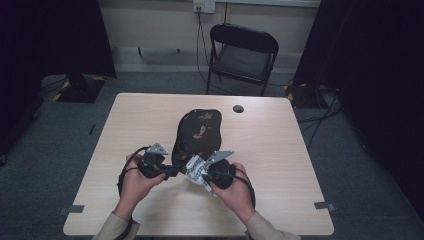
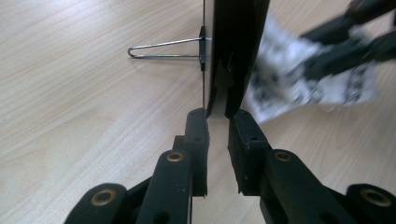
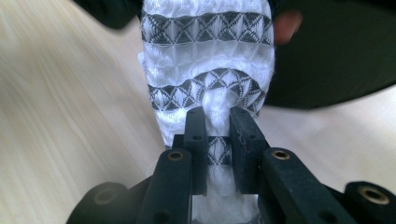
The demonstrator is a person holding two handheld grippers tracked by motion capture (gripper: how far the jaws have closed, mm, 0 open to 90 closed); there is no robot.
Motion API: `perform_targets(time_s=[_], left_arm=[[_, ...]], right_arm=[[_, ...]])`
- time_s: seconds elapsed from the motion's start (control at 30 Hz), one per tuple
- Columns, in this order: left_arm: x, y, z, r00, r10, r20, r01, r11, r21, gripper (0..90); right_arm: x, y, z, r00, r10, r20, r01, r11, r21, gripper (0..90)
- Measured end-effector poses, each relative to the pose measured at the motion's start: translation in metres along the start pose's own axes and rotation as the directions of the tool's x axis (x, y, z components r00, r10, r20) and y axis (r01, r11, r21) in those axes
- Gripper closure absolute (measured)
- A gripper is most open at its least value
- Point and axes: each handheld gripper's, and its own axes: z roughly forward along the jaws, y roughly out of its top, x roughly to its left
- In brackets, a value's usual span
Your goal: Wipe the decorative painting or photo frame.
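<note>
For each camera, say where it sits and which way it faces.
High view: above the near table edge, facing forward and down at the pale wooden table; forearms and hands show.
Left gripper view: on the left tongs, looking along its jaws at the black pouch.
Right gripper view: on the right tongs, facing the white patterned cloth.
Every view shares pouch and cloth.

Bare table (image 1: pixel 280 165) right of black tray (image 1: pixel 197 132)

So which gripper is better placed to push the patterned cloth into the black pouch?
Probably the right gripper: it is shut on the cloth beside the black pouch, while the left gripper holds the pouch's edge.
</note>
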Motion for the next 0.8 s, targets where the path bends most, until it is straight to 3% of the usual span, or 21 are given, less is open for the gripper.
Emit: perform_targets(time_s=[0.2, 0.43, 0.6, 0.8], left_arm=[[-0.002, 0.000, -0.001, 0.9999, 0.012, -0.004, -0.012, 0.9999, 0.006, 78.6], [-0.003, 0.000, -0.002, 0.9998, 0.021, -0.003, -0.021, 0.9997, 0.012, 78.6], [-0.003, 0.000, -0.001, 0.9999, 0.014, 0.000, -0.014, 0.9999, 0.001, 78.6], [-0.002, 0.000, -0.001, 0.9998, 0.020, 0.000, -0.020, 0.9998, 0.002, 78.6]], right_arm=[[0.004, 0.034, -0.031, 0.9995, -0.023, 0.020, 0.024, 0.997, -0.079, 79.0], [0.013, 0.052, -0.037, 0.9996, -0.023, 0.015, 0.025, 0.993, -0.114, 78.9], [0.015, 0.046, -0.028, 0.9998, -0.019, -0.001, 0.019, 0.995, -0.098, 79.1], [0.017, 0.021, -0.003, 0.9996, -0.007, -0.027, 0.006, 0.999, -0.042, 79.4]])
